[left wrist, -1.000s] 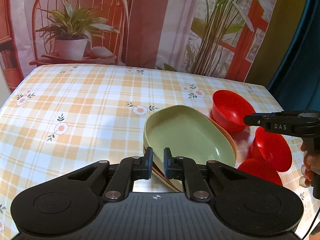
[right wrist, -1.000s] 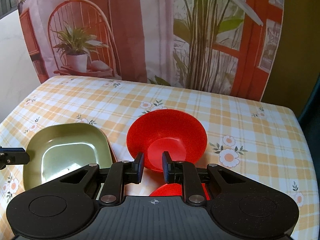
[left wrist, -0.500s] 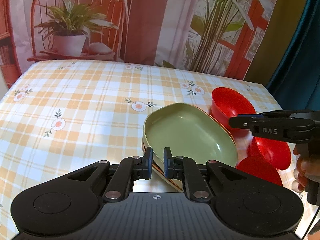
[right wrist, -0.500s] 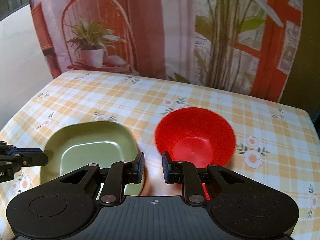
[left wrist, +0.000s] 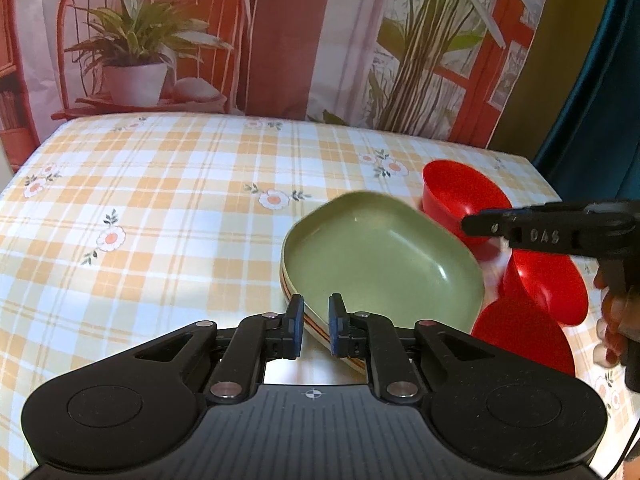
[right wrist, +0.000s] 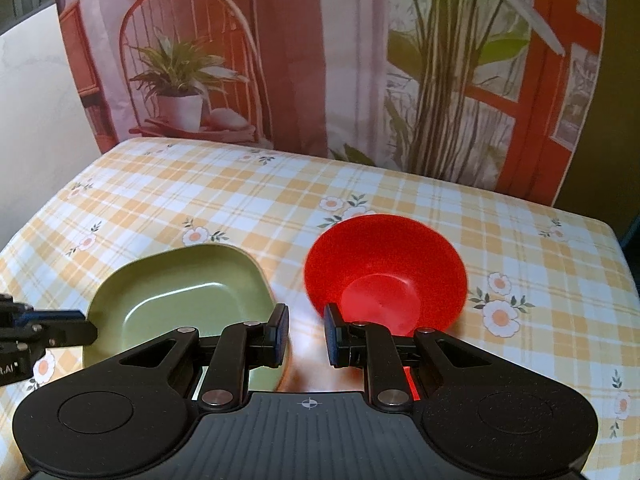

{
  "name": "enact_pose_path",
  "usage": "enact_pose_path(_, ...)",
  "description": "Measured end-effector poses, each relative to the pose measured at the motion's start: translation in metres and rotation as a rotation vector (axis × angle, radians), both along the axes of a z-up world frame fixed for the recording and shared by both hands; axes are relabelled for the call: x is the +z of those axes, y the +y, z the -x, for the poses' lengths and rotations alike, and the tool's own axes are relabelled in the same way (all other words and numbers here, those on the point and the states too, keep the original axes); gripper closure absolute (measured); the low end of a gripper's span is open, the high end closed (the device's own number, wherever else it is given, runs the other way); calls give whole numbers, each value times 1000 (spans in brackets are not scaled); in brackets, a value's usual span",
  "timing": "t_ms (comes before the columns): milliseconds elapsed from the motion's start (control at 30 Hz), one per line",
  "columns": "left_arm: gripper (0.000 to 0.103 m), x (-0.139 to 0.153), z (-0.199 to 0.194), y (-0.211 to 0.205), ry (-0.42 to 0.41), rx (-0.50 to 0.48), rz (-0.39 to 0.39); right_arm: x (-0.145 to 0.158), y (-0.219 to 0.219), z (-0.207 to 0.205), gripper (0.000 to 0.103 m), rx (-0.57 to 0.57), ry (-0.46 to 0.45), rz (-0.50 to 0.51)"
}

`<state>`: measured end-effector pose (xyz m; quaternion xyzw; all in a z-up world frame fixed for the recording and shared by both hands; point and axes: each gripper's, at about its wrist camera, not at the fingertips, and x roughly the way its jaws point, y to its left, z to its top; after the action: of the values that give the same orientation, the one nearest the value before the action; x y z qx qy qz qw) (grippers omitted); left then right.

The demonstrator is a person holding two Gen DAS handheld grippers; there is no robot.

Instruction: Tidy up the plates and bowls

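A green plate [left wrist: 380, 264] tops a small stack of orange-rimmed plates on the checked table [left wrist: 160, 220]. My left gripper [left wrist: 315, 328] is shut on the stack's near rim, which shows between its pads. Three red bowls stand to the right: a far one [left wrist: 456, 196], a tilted middle one [left wrist: 548, 284] and a near one [left wrist: 520, 340]. My right gripper [right wrist: 306, 332] hovers between the green plate [right wrist: 180, 300] and a red bowl [right wrist: 384, 276]. Its jaws are close together, with only tablecloth in the narrow gap. Its right finger overlaps that bowl's near rim.
A printed backdrop [left wrist: 280, 40] with plants and a chair hangs behind the table's far edge. A hand [left wrist: 616, 320] holds the right gripper at the right side. The tablecloth's left half [left wrist: 120, 240] bears only flower prints. A dark curtain [left wrist: 600, 100] stands at the right.
The right gripper has shifted left: the red bowl, earlier behind both its fingers, now sits behind the right finger only. The left gripper has kept its hold on the plate stack.
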<state>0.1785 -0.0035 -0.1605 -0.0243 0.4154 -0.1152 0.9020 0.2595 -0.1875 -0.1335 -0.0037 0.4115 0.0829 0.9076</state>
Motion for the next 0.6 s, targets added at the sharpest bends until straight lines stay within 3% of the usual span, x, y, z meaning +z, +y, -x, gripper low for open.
enact_pose_path(333, 89, 33, -9, -11, -81, -50, -39, 11, -28, -6, 85, -50, -27, 2)
enact_pose_path(600, 89, 54, -43, -36, -100, -93, -15, 14, -59, -21, 85, -107, -35, -11)
